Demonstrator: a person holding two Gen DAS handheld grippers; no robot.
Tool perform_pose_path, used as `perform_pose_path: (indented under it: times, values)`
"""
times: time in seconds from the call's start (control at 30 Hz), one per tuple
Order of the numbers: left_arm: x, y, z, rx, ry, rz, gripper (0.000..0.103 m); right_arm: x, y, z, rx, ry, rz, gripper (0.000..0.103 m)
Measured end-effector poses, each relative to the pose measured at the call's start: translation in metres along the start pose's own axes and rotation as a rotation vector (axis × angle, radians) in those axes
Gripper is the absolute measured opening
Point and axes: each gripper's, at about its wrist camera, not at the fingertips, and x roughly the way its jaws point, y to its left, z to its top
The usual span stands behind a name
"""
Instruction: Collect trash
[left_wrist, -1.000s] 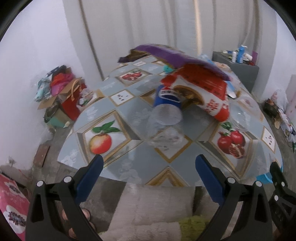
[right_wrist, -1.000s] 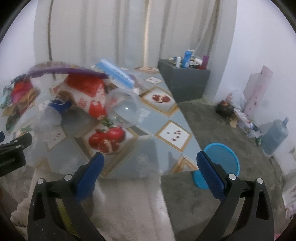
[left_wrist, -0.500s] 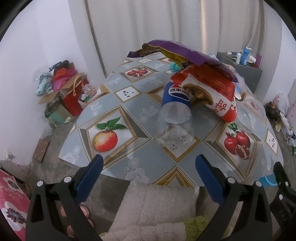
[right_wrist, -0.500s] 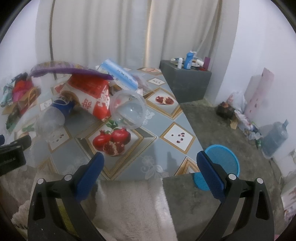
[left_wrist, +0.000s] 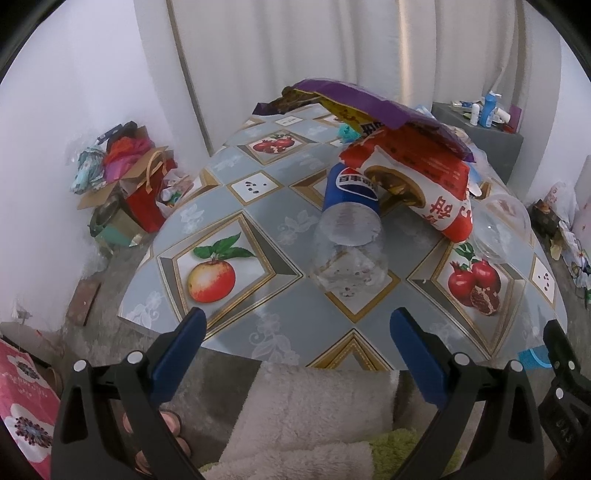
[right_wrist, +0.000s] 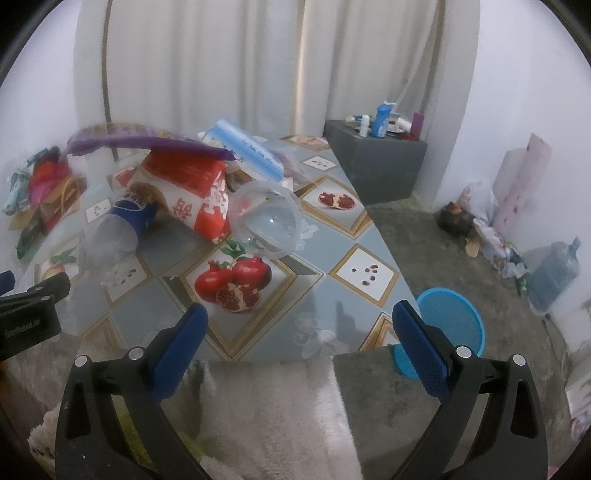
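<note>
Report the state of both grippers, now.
Left hand-held gripper: open, holding nothing.
Right hand-held gripper: open, holding nothing.

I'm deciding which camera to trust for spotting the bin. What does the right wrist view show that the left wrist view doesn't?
Only the right wrist view shows the blue basket whole on the floor and the water jug. Only the left wrist view shows the apple print clearly and the pink patterned bag. Both show the empty cola bottle, the red snack bag, the clear plastic lid and an open tool.
</note>
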Motion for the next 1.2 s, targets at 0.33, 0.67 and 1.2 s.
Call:
perform_pose_path:
  times: [0.33, 0.67, 1.2]
  values:
    - [-0.0030, -0.0036, 0.0006, 0.012, -0.002, 0.005, 0.097, 0.0012, -0.0047, 0.0008, 0.010, 0.003, 0.005, 0.095]
    - [-0.0068, -0.0065, 0.0028, 0.023, -0.009, 0.009, 0.097, 0.0021, -0.0059, 0.0024, 0.015, 0.003, 0.009, 0.095]
    - [-0.0038, -0.0076, 0.0004, 0.033, 0.000, 0.021, 0.097, 0.0023, -0.0079, 0.0020, 0.017, 0.004, 0.011, 0.095]
